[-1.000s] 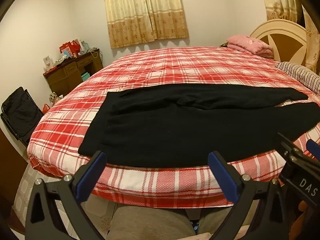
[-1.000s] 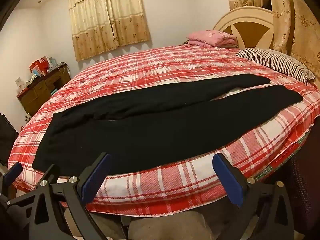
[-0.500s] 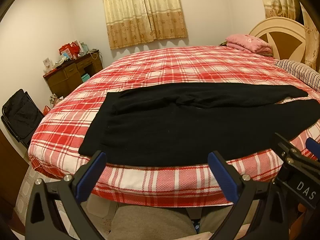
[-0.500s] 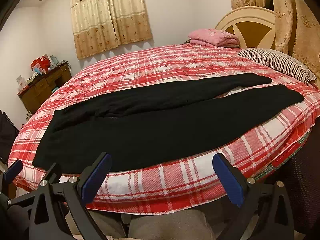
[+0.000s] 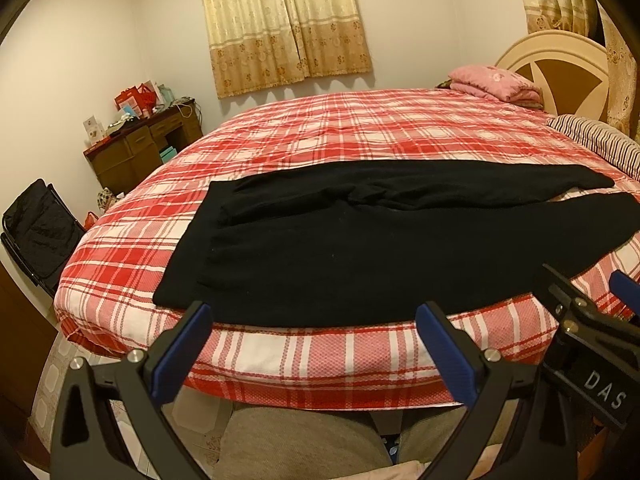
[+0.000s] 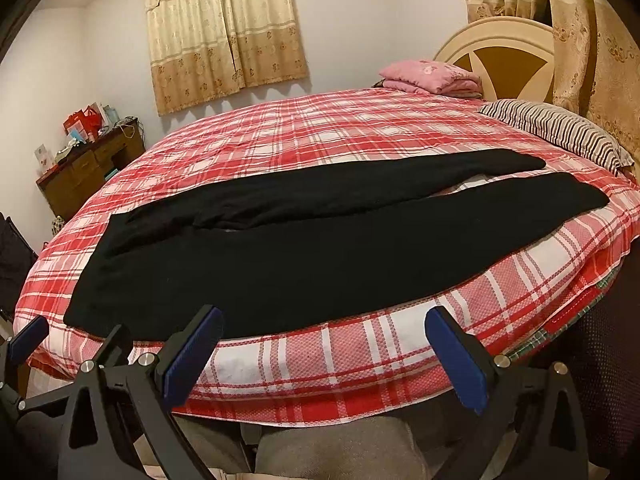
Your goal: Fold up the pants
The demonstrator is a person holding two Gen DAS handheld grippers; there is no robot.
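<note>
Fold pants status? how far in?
Done: the black pants lie spread on the plaid bed, waist to the left, legs apart. In hand: nothing; the left claw and right claw are both open, short of the bed edge. Left: every fold; no leg is laid over the other yet.

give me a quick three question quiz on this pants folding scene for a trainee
1. True or false: the left gripper is shut on the black pants.
2. Which way do the pants' leg ends point? A) toward the striped pillow B) toward the wooden desk
3. Fill in: the folded pink blanket sits by the ____.

Key: 1 false, both it and the right gripper are open, off the cloth. 2 A. 3 headboard.
</note>
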